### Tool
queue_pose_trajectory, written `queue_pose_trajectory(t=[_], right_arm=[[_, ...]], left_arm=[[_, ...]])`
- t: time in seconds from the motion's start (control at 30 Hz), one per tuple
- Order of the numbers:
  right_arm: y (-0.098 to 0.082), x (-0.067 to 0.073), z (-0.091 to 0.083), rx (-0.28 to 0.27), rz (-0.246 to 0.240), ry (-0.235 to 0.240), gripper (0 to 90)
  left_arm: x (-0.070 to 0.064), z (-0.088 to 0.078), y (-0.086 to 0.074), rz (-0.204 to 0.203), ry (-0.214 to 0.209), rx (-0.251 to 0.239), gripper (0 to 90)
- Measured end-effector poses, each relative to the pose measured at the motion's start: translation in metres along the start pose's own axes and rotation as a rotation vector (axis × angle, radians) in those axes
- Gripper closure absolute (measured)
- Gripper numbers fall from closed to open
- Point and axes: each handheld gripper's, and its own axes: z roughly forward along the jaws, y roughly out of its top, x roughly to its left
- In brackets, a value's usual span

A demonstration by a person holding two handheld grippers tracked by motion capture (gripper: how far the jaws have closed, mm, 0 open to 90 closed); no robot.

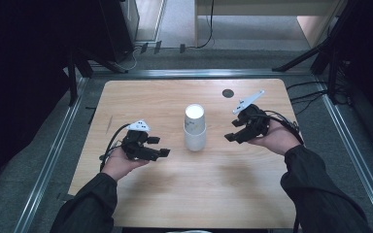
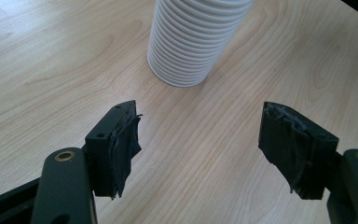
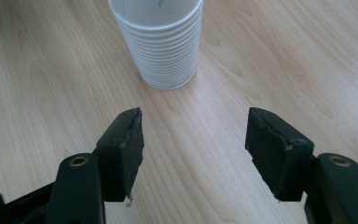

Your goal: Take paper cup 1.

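Stack of white cups (image 1: 194,127) upright mid-surface (image 1: 141,102), flanked by left tongs (image 1: 156,147) and right tongs (image 1: 235,131), both gaping, empty.

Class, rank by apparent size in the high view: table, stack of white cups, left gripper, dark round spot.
Largest: table.
Then stack of white cups and left gripper, too alike to rank.
Smallest: dark round spot.
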Motion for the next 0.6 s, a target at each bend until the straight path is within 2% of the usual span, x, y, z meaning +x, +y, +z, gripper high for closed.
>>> queue_pose_trajectory(t=[0.23, 0.47, 0.6], right_arm=[[0.015, -0.005, -0.008, 0.028, -0.024, 0.003, 37.5], [0.038, -0.011, -0.020, 0.063, -0.056, 0.008, 36.9], [0.051, -0.012, -0.024, 0.066, -0.087, 0.012, 34.3]], left_arm=[[0.000, 0.001, 0.000, -0.003, 0.001, 0.000, 28.6], [0.000, 0.001, 0.000, 0.002, -0.002, 0.003, 28.6], [0.000, 0.001, 0.000, 0.001, -0.004, 0.001, 28.6]])
